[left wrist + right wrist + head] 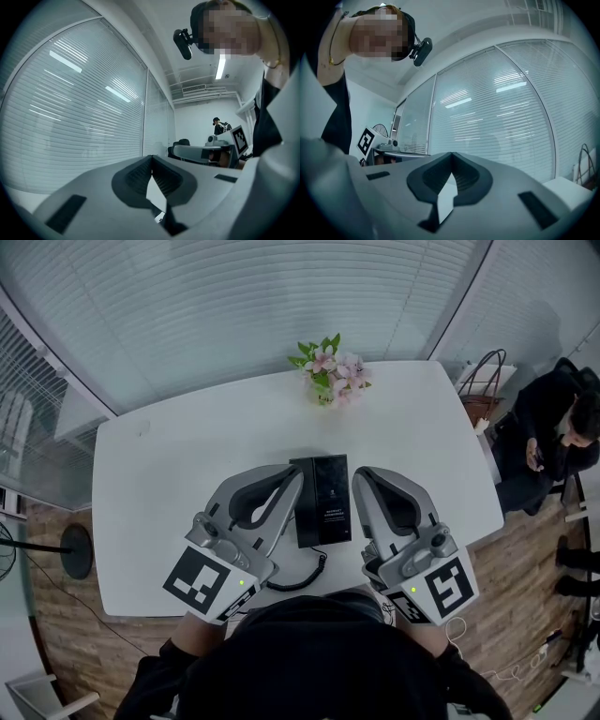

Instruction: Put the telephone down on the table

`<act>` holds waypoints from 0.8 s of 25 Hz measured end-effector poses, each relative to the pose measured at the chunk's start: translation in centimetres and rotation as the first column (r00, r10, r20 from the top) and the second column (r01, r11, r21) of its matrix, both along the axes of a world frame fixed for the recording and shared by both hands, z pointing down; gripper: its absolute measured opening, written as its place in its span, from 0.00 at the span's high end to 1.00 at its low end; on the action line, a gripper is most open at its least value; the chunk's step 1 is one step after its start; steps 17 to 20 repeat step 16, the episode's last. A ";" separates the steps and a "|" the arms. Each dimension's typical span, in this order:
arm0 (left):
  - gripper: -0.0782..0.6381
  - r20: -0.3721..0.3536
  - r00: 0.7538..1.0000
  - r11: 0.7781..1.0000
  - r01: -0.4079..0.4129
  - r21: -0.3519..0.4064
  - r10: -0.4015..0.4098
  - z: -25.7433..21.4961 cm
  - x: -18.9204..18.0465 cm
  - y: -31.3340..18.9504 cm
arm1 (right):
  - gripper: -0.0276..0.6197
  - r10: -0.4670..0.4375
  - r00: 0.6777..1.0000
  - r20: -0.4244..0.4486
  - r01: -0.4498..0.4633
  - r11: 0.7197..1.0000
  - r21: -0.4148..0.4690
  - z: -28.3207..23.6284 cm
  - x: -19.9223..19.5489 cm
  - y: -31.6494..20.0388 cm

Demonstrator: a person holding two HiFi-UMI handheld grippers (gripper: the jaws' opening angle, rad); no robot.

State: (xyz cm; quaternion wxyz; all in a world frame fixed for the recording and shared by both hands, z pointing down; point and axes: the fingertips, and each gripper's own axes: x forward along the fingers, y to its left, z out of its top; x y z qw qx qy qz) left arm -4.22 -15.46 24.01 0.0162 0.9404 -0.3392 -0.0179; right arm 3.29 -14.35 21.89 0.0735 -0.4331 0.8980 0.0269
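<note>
Telephone: black rectangular telephone [322, 498] lies flat on the white tabletop [187, 456], near the near edge and midway between the two grippers; its black coiled cord [305, 579] curls towards the near edge.
Left gripper: the left gripper [289, 486] has its jaws pressed together with nothing between them; it is just left of the telephone, and contact cannot be told.
Right gripper: the right gripper [361, 479] also has its jaws pressed together and is empty; it is just right of the telephone.
Far edge: a small bunch of pink flowers with green leaves [330, 368] stands well apart from the telephone.
Done: the telephone appears set down and released.
Left: seemingly nothing, beyond drawing the grippers away.
</note>
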 end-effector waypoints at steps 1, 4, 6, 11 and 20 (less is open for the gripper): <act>0.87 0.000 1.000 1.000 0.001 0.000 -0.001 0.0 0.0 0.0 | 0.95 -0.001 1.000 0.001 0.001 1.000 0.001 0.0 0.0 0.0; 0.87 0.000 1.000 1.000 0.004 0.001 -0.004 -0.1 0.0 0.0 | 0.95 -0.003 1.000 0.001 0.002 1.000 0.005 -0.2 -0.1 0.0; 0.87 0.000 1.000 1.000 0.004 0.003 -0.004 -0.2 0.1 0.0 | 0.95 0.000 1.000 0.000 0.000 1.000 0.006 -0.3 -0.1 0.0; 0.87 0.000 1.000 1.000 0.000 0.006 0.000 -0.3 0.2 0.0 | 0.95 -0.004 1.000 0.014 0.004 1.000 -0.003 -0.4 0.0 0.2; 0.87 0.000 1.000 1.000 -0.001 0.007 0.001 -0.2 0.4 0.2 | 0.95 -0.001 1.000 0.008 0.001 1.000 0.000 -0.2 0.2 0.2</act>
